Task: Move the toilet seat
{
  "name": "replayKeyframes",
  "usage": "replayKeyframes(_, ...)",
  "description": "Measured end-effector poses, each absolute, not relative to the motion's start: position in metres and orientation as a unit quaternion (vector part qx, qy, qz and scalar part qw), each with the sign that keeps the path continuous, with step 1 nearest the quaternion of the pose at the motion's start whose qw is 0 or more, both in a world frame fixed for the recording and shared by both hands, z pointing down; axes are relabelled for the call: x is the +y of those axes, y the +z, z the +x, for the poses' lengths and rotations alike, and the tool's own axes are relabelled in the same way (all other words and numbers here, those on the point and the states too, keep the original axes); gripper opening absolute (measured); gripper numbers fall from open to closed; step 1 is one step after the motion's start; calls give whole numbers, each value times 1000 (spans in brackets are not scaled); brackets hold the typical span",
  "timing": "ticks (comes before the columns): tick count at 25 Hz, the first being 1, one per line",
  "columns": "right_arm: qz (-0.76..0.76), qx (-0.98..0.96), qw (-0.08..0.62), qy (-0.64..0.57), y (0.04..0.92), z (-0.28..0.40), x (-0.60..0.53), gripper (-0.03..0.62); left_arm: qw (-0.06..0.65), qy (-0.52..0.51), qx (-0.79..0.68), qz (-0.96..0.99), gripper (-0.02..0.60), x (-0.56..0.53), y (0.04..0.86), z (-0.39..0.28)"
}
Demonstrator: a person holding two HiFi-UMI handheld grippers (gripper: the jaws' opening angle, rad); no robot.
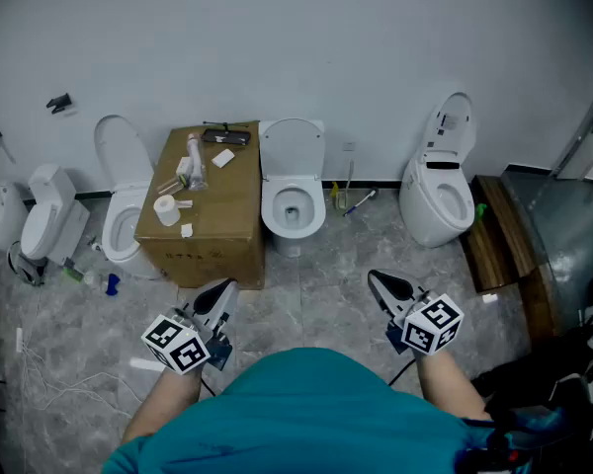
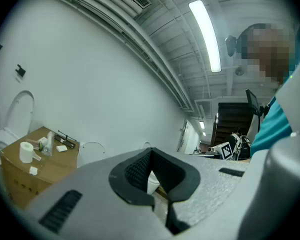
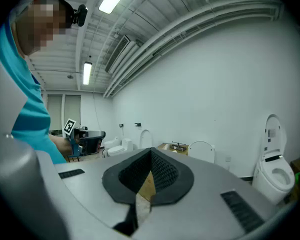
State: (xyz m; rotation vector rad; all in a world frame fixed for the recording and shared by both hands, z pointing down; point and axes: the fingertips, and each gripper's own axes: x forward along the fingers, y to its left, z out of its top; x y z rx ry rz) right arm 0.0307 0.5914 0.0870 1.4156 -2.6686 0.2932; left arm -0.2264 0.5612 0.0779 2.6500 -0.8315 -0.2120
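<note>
Standing well back from the row of toilets, the person holds both tools low and close to the body. The left gripper (image 1: pixel 220 297) has its fingers (image 2: pixel 132 173) pressed together on nothing; the right gripper (image 1: pixel 382 284) likewise, fingers (image 3: pixel 162 171) together and empty. First risk: closed fingers cannot take a rim, and unless they part before contact they will likely knock or skid off the glazed edge. Further out, a cardboard box (image 1: pixel 206 215) stands just beside the centre toilet (image 1: pixel 293 227) and crowds the left approach. A roll of paper (image 1: pixel 166 209) and loose bits on top could be swept off. The toilet seat (image 1: pixel 271 205) looks to lie down on that bowl, with the lid (image 1: pixel 293 144) upright at the wall; which toilet is meant cannot be told. A hinged seat let go early would probably slam.
</note>
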Motion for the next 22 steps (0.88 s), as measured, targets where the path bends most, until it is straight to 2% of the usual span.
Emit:
replayKeyframes(10, 463, -879, 52, 99, 91, 36, 583, -3, 178, -71, -291, 937, -8, 552, 81, -217)
replayKeyframes(15, 455, -884, 7, 110, 79, 46, 577, -2, 178, -69, -294, 937, -9, 546, 79, -207)
replayKeyframes(22, 448, -890, 10, 89, 65, 96, 579, -2, 174, -75, -298, 935, -8, 548, 74, -153)
